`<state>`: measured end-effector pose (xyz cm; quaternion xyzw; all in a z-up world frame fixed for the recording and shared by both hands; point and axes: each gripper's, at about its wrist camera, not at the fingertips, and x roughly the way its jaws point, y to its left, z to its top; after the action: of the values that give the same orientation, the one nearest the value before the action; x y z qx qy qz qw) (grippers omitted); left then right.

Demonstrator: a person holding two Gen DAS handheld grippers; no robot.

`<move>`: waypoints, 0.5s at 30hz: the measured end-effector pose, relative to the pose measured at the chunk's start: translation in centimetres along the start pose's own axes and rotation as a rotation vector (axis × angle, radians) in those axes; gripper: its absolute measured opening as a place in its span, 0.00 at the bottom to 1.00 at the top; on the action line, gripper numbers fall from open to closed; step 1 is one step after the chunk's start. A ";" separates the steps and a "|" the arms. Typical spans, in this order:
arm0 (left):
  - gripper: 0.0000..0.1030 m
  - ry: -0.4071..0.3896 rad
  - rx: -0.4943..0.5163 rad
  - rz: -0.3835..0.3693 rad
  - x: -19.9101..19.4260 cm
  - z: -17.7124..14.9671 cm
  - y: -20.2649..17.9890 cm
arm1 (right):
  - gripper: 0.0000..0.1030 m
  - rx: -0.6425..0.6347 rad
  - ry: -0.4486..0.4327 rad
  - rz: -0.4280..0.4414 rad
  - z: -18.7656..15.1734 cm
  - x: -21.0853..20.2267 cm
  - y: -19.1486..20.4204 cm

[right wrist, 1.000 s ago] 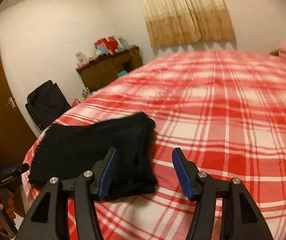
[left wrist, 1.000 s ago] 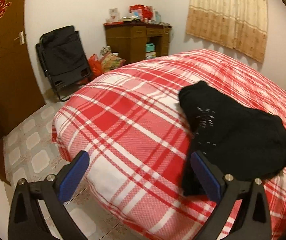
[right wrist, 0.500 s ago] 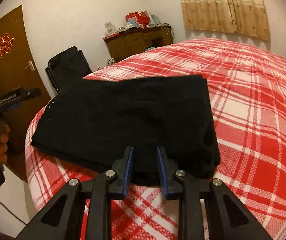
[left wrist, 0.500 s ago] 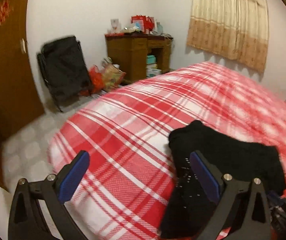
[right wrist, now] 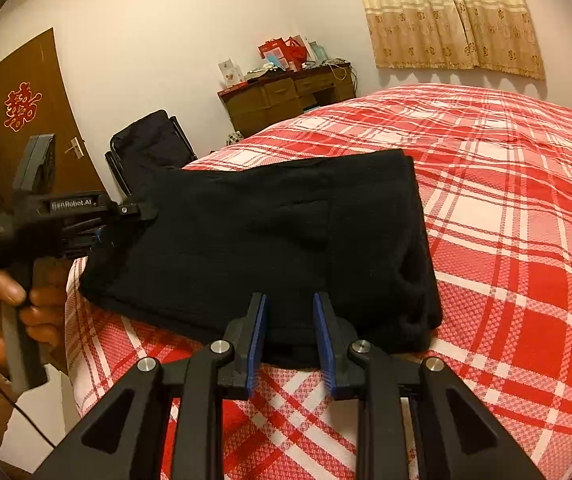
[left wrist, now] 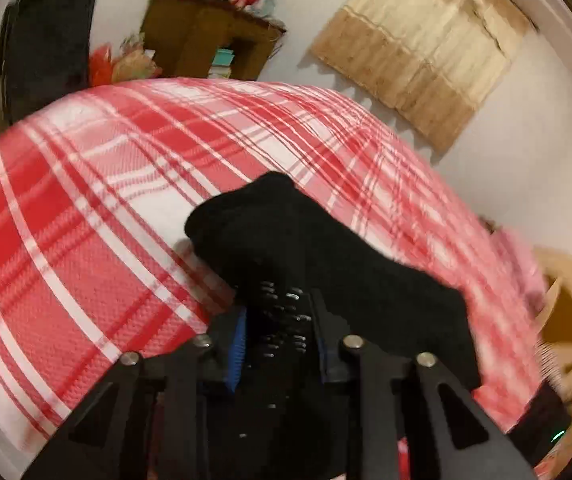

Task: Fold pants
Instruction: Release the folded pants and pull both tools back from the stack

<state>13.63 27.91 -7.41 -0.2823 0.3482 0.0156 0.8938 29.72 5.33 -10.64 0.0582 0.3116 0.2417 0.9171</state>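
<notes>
A: Bedroom, red plaid bed point(left wrist: 86, 240); left wrist view first. Black pants point(left wrist: 305, 256) lie folded near the bed's edge. Left gripper point(left wrist: 278, 320): fingers were spread wide beside the cloth a second ago, now closed on the studded end of the pants.

B: So a grasp just landed?

A: Yes. Blurred frame, camera tilted, I'd judge it's mid-move. Containers: only the brown desk point(left wrist: 206, 40) at the back, contents too blurred to name.

B: Right wrist view?

A: Same bed point(right wrist: 525, 280), pants point(right wrist: 278, 236) a neat rectangle. Right gripper point(right wrist: 287, 332) fingers narrowed onto the near edge half a second ago and remain pinched there. Left gripper point(right wrist: 134, 216) bites the far-left corner.

B: Meaning?

A: Both ends held; probably another fold or a lift next. Desk point(right wrist: 286, 96) top carries red boxes and cards; drawers shut.
</notes>
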 end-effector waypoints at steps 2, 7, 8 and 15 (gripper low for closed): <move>0.21 -0.055 -0.014 0.003 -1.0 0.3 0.0 | 0.25 0.000 -0.003 0.004 -0.1 0.0 -0.2; 0.12 -0.227 0.123 0.263 -4.7 1.9 -1.4 | 0.25 0.001 -0.007 0.008 -0.4 -0.2 -0.3; 0.12 -0.217 0.180 0.336 -4.4 2.1 -1.8 | 0.25 0.000 -0.007 0.007 -0.4 -0.2 -0.3; 0.12 -0.236 0.270 0.315 -5.6 0.5 -3.6 | 0.25 -0.010 -0.007 0.000 -0.4 -0.2 -0.2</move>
<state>10.48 26.11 -1.77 -0.0984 0.2797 0.1409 0.9446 29.43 5.02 -10.91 0.0544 0.3070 0.2430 0.9186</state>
